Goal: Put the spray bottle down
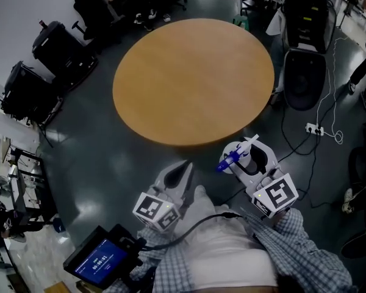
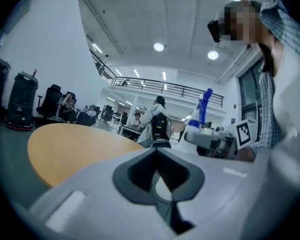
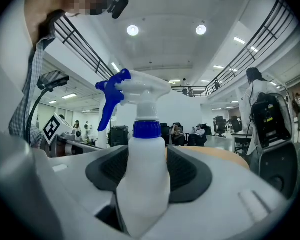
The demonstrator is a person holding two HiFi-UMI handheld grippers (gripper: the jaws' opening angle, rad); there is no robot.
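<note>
Held level at the person's waist and pointing to 12 o'clock, the right gripper [image 1: 251, 157] clamps the upright spray bottle [image 3: 142, 174] in wide jaws just off the round table's [image 1: 189, 78] 5 o'clock edge, while the left gripper's [image 1: 184, 171] jaws meet, empty.

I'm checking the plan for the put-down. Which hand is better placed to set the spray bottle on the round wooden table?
Right. The right gripper holds the spray bottle upright between its jaws, close to the round table's near edge. The left gripper is shut and empty.
</note>
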